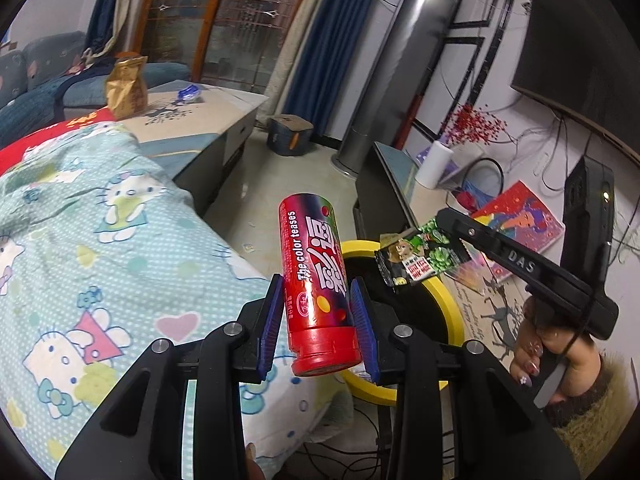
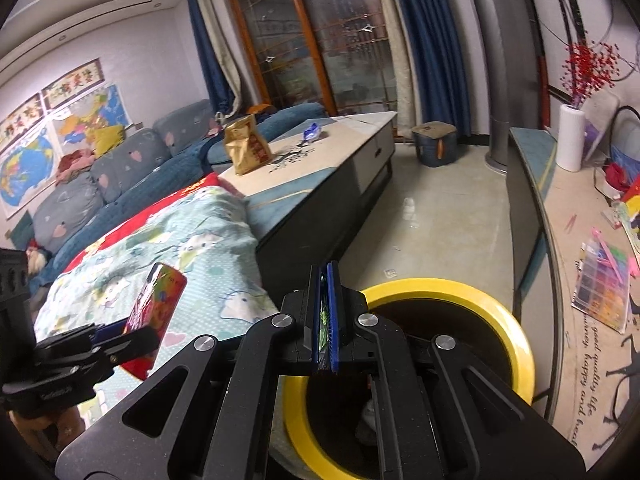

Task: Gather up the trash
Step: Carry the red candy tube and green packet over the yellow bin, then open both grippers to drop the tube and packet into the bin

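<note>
My left gripper [image 1: 318, 316] is shut on a red candy tube [image 1: 314, 268] with "The color teases" on it, held upright beside a yellow-rimmed bin [image 1: 446, 300]. My right gripper [image 2: 326, 316] is shut on a green and black snack wrapper [image 2: 323, 328], seen edge-on between its blue pads, above the bin [image 2: 508, 328]. In the left wrist view the wrapper [image 1: 420, 258] hangs from the right gripper [image 1: 444, 220] over the bin opening. The tube also shows in the right wrist view [image 2: 156, 304] at the lower left.
A Hello Kitty blanket [image 1: 100, 248] covers the left side. A coffee table [image 2: 320, 156] carries a gold bag [image 2: 246, 146] and a blue wrapper [image 2: 313, 132]. A low cabinet [image 2: 536, 216] with books and a paper roll [image 2: 570, 138] runs along the right.
</note>
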`<state>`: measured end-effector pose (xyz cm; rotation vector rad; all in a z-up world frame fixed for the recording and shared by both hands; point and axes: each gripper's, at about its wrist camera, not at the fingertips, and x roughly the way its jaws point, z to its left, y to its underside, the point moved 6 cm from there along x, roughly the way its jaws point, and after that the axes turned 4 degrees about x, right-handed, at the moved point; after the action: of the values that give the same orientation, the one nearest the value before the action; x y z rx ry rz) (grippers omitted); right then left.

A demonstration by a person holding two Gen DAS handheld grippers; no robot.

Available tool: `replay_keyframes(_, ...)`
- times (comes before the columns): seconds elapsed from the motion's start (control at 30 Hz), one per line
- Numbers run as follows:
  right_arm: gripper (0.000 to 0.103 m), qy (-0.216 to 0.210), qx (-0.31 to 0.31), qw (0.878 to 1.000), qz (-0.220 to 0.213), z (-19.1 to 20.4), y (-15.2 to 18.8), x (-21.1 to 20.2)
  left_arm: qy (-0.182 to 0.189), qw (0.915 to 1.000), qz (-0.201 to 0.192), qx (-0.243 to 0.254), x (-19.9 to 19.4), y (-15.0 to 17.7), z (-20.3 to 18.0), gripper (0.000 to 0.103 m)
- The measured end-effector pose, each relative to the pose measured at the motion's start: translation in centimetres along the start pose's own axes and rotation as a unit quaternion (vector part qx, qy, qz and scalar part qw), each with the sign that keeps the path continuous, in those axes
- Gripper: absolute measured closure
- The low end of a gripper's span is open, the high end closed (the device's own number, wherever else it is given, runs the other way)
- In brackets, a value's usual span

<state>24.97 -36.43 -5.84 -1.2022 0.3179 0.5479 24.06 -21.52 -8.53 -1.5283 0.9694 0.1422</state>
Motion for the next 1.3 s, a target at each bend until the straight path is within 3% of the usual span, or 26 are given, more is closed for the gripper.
replay_keyframes(0.77, 0.101, 0.054, 0.062, 0.997, 0.004, -6.8, 0.9, 0.0, 0.049, 0.9959, 0.032, 0.068, 3.3, 2.2, -6.0, 0.071)
replay_keyframes(1.3, 0.101, 0.064, 0.099, 0.993, 0.022, -9.9, 1.9, 1.0, 0.069, 0.9902, 0.07, 0.099, 7.3, 4.2, -8.5, 0.07)
